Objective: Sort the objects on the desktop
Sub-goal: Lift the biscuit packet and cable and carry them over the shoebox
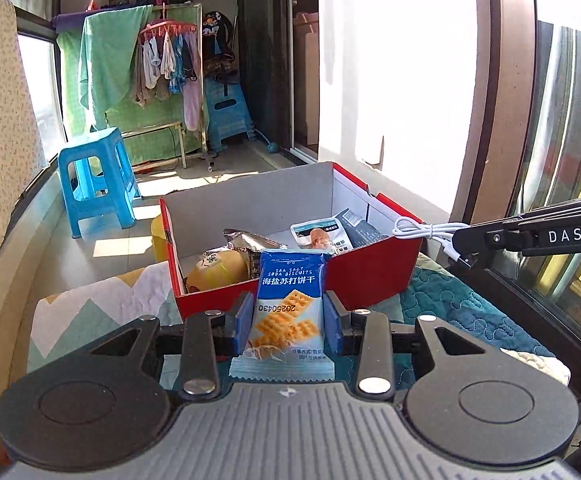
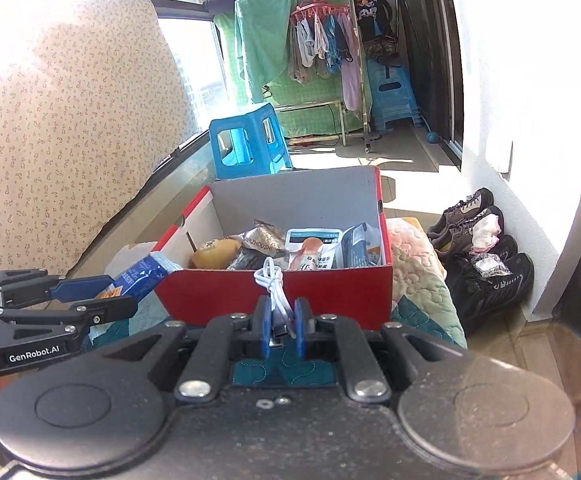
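My left gripper (image 1: 288, 322) is shut on a blue and white pack of soda biscuits (image 1: 286, 300), held upright just short of the red box (image 1: 370, 268). My right gripper (image 2: 281, 326) is shut on a coiled white cable (image 2: 273, 286) in front of the same red box (image 2: 274, 300). Inside the box lie several snack packets (image 2: 314, 250) and a yellow round item (image 2: 214, 254). In the right wrist view the left gripper (image 2: 106, 294) shows at the left with the biscuit pack (image 2: 140, 274). In the left wrist view the right gripper (image 1: 456, 242) enters from the right with the cable (image 1: 422, 230).
The box rests on a quilted teal and patterned cover (image 1: 450, 300). Behind it stands a blue plastic stool (image 1: 96, 180) and a drying rack with clothes (image 1: 170, 64). Shoes (image 2: 482, 264) lie on the floor at the right by the white wall.
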A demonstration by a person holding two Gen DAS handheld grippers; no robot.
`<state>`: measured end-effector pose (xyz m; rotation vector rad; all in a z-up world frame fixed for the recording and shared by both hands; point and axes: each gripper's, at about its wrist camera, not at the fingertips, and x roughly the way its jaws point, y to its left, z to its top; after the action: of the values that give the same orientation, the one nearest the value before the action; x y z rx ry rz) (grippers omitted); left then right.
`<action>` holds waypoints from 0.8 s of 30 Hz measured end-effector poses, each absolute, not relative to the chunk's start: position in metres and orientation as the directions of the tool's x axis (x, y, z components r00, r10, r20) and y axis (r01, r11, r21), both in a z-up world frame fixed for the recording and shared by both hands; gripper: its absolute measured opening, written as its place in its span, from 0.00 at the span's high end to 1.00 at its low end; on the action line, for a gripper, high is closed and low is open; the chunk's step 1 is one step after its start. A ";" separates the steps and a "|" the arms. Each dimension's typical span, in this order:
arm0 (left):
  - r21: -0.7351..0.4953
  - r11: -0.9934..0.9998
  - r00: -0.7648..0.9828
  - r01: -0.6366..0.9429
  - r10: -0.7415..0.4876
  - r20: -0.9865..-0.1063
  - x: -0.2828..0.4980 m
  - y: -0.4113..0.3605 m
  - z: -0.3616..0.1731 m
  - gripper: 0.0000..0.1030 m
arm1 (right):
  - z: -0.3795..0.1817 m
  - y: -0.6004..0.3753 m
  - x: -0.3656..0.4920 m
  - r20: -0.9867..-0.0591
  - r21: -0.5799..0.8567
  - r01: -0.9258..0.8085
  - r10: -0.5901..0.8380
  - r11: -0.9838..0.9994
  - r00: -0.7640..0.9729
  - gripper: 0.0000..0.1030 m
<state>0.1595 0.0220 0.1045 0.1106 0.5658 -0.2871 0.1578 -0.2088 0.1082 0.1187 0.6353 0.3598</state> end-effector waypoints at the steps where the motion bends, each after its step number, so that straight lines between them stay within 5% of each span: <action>1: 0.022 0.956 0.808 0.291 -0.233 -0.541 0.165 0.023 0.108 0.65 | 0.111 -0.208 0.162 -0.551 0.217 -0.288 0.361 0.933 0.753 0.89; 24: 0.055 0.965 0.769 0.256 -0.169 -0.617 0.299 0.004 0.091 0.65 | 0.097 -0.195 0.262 -0.534 0.256 -0.186 0.299 0.949 0.791 0.89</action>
<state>0.2988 0.0040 0.0906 0.1388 0.6546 -0.2317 0.2617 -0.1946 0.0971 0.1944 0.6047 0.2632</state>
